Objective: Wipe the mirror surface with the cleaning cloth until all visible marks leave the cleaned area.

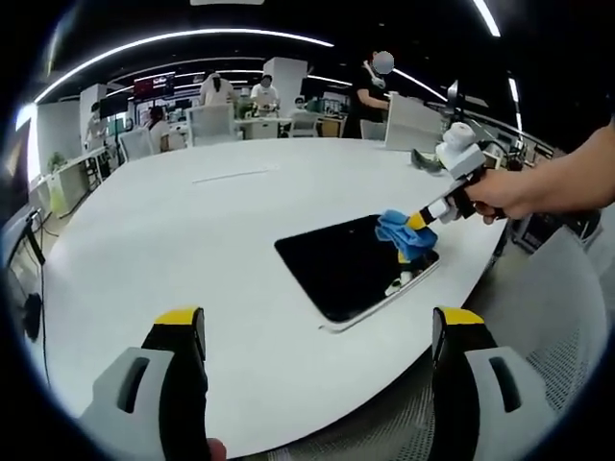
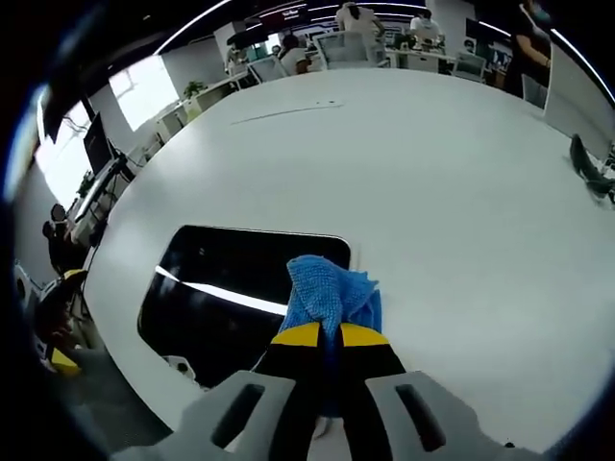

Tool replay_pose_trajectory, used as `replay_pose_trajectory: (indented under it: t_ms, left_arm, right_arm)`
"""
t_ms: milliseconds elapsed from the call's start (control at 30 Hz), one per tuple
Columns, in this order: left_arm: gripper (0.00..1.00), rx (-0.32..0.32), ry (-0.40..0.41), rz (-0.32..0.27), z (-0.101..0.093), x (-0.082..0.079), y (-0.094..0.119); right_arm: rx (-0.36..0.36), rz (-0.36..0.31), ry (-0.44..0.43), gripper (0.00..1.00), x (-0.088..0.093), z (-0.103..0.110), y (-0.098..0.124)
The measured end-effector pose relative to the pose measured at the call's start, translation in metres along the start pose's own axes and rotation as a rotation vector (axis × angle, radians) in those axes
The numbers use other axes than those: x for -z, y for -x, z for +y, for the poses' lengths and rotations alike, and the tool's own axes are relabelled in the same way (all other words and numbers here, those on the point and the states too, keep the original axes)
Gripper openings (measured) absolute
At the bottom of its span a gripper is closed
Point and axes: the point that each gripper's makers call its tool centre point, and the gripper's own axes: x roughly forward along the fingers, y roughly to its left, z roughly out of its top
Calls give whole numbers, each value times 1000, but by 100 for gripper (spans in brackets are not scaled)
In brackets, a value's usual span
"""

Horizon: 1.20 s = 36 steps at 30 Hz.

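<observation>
So the blue cleaning cloth (image 2: pixel 332 293) is pinched in the right gripper (image 2: pixel 332 334) fingers, pressed on the mirror (image 2: pixel 226 298) corner on the desk (image 2: pixel 432 173); most glass looks unwiped, left gripper (image 1: pixel 317 331) held open, empty

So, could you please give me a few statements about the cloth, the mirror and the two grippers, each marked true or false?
1. The right gripper is shut on the blue cloth. True.
2. The cloth rests at one edge of the mirror. True.
3. The left gripper presses down on the mirror. False: it is open, short of the mirror.
4. The mirror stands upright. False: it lies flat on the white table.
5. The cloth is red. False: it is blue.
</observation>
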Motion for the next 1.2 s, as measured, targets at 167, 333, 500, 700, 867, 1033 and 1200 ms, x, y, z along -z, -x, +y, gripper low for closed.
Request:
replay_pose_trajectory:
  t_ms: [167, 333, 500, 700, 867, 1033, 1200]
  left_arm:
    - [99, -11, -20, 17, 1, -3, 0]
    - [96, -11, -14, 9, 1, -4, 2]
    - [99, -12, 2, -13, 2, -5, 0]
    - [99, 1, 6, -41, -1, -8, 1]
    - [99, -1, 5, -39, -1, -7, 0]
    - [99, 4, 11, -33, -2, -6, 0]
    - [99, 5, 24, -40, -2, -7, 1]
  right_arm:
    - [-8, 5, -27, 0, 8, 2, 5]
    - [-9, 8, -44, 0, 16, 5, 10]
    - [-6, 11, -46, 0, 24, 8, 15]
    - [-13, 16, -19, 0, 33, 13, 22]
    - [-4, 26, -43, 0, 35, 15, 23]
    - [0, 26, -78, 0, 40, 17, 25]
    - [3, 34, -101, 0, 43, 18, 27]
